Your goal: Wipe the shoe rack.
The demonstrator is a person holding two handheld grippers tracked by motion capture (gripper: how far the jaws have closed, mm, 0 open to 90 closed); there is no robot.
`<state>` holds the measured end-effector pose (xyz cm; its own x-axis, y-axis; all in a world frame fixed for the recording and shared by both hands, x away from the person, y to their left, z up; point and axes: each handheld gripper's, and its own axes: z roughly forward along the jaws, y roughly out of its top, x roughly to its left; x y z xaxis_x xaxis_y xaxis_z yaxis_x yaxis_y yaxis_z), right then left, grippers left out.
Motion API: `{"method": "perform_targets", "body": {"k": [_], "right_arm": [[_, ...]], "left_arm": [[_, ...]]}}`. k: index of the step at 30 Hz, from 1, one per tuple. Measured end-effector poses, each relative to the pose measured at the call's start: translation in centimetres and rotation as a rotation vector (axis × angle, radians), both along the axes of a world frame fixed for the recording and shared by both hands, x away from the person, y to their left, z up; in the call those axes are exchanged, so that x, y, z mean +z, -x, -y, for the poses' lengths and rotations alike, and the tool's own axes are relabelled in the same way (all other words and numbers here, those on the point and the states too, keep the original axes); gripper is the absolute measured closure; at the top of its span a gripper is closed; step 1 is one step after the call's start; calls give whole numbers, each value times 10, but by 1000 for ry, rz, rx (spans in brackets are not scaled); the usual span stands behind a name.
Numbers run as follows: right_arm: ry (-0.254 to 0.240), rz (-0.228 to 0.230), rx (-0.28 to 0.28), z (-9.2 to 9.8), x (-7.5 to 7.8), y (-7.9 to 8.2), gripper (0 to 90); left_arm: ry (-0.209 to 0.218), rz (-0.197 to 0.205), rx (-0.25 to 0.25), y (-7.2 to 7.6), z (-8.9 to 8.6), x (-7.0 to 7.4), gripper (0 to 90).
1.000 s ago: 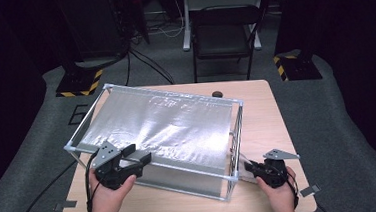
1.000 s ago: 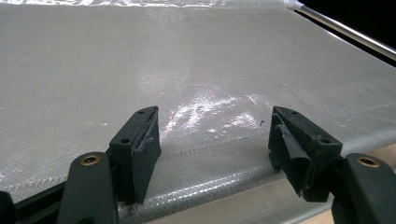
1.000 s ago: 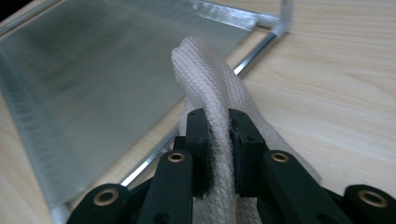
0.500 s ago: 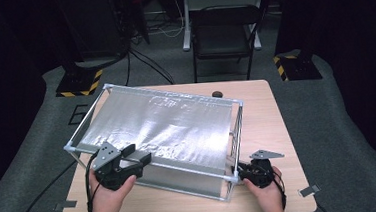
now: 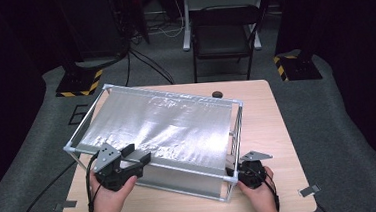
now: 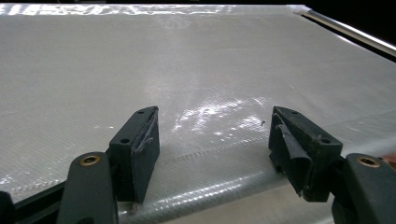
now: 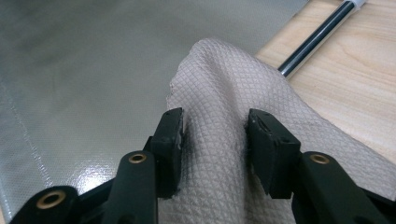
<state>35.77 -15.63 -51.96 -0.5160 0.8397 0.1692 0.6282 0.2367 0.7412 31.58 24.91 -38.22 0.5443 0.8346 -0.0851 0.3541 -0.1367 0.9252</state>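
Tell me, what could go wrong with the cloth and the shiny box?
The cloth sits between the right gripper, whose jaws have just been opening, so it might drop. The left gripper hangs open over the box's shiny sheet and could dent it. The box overhangs the table's left edge; a push might tip it.

Beyond my wooden table [image 5: 278, 130] I see a dark folding chair [image 5: 221, 38] standing on grey floor covering [image 5: 336, 105]. Two black stand bases edged with yellow-and-black hazard tape [image 5: 77, 86] sit left and right of the chair. A small dark round object [image 5: 218, 94], possibly a knob, lies at the table's far edge, and cables [image 5: 145, 64] trail across the floor.
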Motion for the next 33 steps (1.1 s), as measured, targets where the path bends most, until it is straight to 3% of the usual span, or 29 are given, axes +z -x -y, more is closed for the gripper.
{"method": "perform_targets", "body": {"k": [5,6,9,12,18,27,33], "right_arm": [[-2,0,7,0,0,4,582],[-14,-23,5,1,0,6,586],[-35,-35,6,2,0,10,595],[-25,-48,24,0,2,19,596],[-34,-56,42,-4,1,36,596],[-66,-75,74,-2,1,50,598],[-55,-77,89,-3,1,53,597]], "left_arm": [[-30,9,24,-3,3,-1,332],[-31,12,28,-3,3,-1,332],[-28,13,31,-5,4,-2,331],[-31,10,27,-6,4,-2,331],[-30,9,21,-6,3,-3,333],[-28,-5,8,-7,2,-2,336],[-25,-5,8,-7,2,-3,337]]}}
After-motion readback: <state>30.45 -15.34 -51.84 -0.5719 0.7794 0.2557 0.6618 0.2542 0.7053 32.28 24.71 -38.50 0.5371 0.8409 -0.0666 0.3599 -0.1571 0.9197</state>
